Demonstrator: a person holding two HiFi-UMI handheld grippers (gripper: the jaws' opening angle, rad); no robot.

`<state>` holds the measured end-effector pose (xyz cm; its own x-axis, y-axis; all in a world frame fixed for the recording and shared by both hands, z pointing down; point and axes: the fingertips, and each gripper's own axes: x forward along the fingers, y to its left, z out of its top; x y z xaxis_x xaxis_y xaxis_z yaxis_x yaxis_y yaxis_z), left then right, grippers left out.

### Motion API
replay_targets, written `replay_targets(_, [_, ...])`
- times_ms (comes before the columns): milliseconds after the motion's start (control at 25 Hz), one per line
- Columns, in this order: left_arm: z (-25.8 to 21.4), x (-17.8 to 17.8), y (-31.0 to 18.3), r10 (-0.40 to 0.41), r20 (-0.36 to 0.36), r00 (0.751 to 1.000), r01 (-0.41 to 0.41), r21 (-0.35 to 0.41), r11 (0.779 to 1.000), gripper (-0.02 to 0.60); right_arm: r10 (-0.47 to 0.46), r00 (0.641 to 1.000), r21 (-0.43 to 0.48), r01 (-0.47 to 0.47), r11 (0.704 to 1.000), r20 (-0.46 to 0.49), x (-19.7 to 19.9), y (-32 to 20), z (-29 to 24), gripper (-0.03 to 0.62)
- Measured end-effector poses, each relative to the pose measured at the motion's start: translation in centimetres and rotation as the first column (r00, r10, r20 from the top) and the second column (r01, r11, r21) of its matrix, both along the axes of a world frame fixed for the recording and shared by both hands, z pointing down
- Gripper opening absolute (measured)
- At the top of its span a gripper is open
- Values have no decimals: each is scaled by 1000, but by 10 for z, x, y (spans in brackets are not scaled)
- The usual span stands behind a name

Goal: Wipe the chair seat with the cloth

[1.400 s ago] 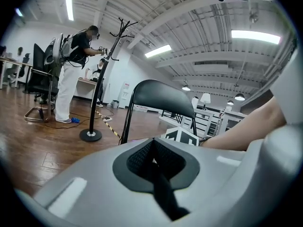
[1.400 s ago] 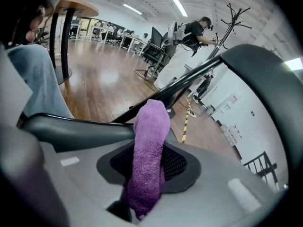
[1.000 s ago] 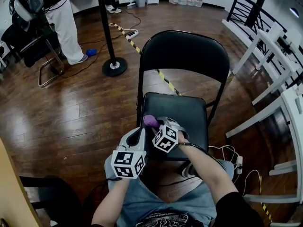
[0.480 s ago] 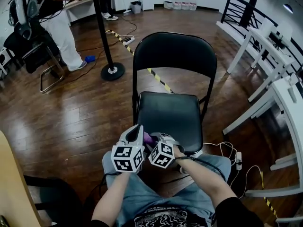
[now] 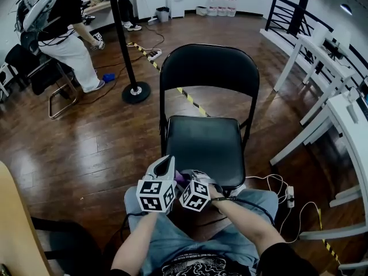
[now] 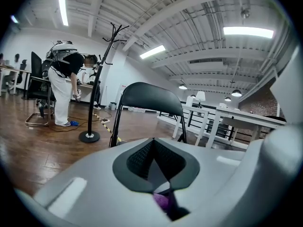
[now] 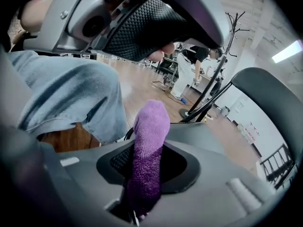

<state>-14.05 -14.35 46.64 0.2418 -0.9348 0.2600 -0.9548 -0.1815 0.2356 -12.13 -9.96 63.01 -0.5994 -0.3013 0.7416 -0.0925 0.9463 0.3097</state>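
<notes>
A black folding chair stands in front of me, its padded seat [image 5: 208,145] bare. Both grippers hover at the seat's front edge, above my lap. My right gripper [image 5: 186,177] is shut on a purple cloth [image 5: 179,177]; in the right gripper view the cloth [image 7: 150,136] sticks up as a roll from between the jaws of the right gripper [image 7: 150,160]. My left gripper [image 5: 166,164] sits just left of it, pointing at the chair back [image 6: 147,96]. The left gripper [image 6: 153,143] has its jaws shut, pads meeting; a sliver of purple shows low between them.
A coat stand with a round base [image 5: 136,91] stands left of the chair. A person [image 5: 64,30] bends at a desk at the back left. White tables [image 5: 345,114] line the right side. A power strip and cables [image 5: 289,195] lie on the wooden floor by the chair's right legs.
Both grippers have drawn back from over the seat to its front edge, nearer my lap, with the cloth still in the right one. The person at the back left has bent forward.
</notes>
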Motion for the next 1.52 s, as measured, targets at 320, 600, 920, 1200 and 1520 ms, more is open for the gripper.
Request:
replay_targets(320, [-7, -2, -8, 10, -18, 1000, -10, 21, 1000, 3, 58, 998, 51, -60, 997, 40, 8, -58, -31, 118])
replay_targets(600, [-13, 3, -24, 41, -21, 999, -40, 23, 999, 3, 156, 986, 133, -161, 978, 52, 23, -156, -66, 118])
replay_targets(920, [-2, 3, -43, 71, -41, 997, -71, 0, 997, 3, 219, 976, 192, -213, 958, -9, 39, -247, -48, 118])
replay_targets(1200, [16, 0, -53, 78, -44, 996, -80, -36, 996, 3, 258, 965, 209, -244, 947, -46, 41, -305, -18, 118])
replay_targets(1520, [35, -2, -62, 75, -45, 996, -78, -80, 994, 3, 266, 959, 228, -239, 944, -96, 42, -319, 2, 118])
